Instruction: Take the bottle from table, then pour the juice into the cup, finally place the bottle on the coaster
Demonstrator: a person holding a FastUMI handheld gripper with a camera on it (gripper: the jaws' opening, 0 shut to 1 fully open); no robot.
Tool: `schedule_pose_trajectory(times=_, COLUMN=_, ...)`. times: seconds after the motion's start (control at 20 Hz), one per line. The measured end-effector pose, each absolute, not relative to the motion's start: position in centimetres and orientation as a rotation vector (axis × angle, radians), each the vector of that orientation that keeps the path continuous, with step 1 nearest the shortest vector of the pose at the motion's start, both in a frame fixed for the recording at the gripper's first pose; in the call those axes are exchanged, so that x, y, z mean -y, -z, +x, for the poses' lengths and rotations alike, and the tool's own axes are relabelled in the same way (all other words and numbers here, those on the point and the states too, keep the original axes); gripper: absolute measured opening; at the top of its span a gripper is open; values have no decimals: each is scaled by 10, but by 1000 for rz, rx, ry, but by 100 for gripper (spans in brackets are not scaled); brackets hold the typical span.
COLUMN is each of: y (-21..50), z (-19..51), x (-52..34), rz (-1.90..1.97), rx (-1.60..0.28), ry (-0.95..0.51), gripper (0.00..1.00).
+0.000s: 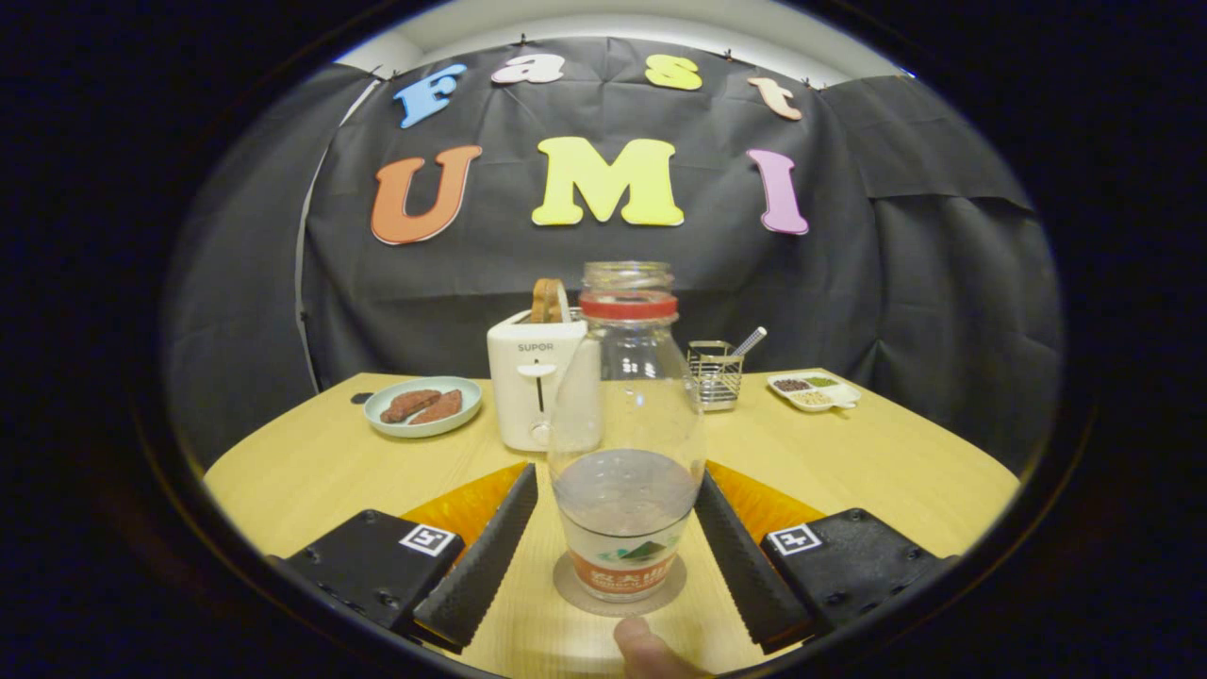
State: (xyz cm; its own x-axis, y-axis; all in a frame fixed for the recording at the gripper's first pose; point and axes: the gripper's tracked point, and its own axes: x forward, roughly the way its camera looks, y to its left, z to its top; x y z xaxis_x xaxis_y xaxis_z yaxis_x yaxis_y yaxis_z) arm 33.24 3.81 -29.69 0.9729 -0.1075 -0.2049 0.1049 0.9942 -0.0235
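A clear glass bottle [626,415] with a red neck ring and no cap stands upright on a round grey coaster [577,592] on the wooden table [877,462]. A little clear liquid fills its lower part, above a printed label. My gripper [615,486] is open, with the bottle between its two black ribbed fingers. The left finger [486,556] stands a small gap away from the glass. The right finger [740,552] lies close beside the glass, and I cannot tell whether it touches.
Beyond the bottle stand a white toaster [533,387] with bread in it, a light blue plate [422,406] with sausages, a wire holder [715,374] with utensils and a small white tray [813,389] of condiments. A person's fingertip [646,651] shows just before the coaster.
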Motion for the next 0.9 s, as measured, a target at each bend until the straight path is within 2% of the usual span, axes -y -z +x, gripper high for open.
schedule_pose_trajectory(times=0.35, y=251, z=309, x=-39, rz=-59, rx=-125, ry=112, gripper=100)
schedule_pose_trajectory(times=0.9, y=114, z=215, x=-34, rz=-41, rx=-31, ry=134, gripper=100)
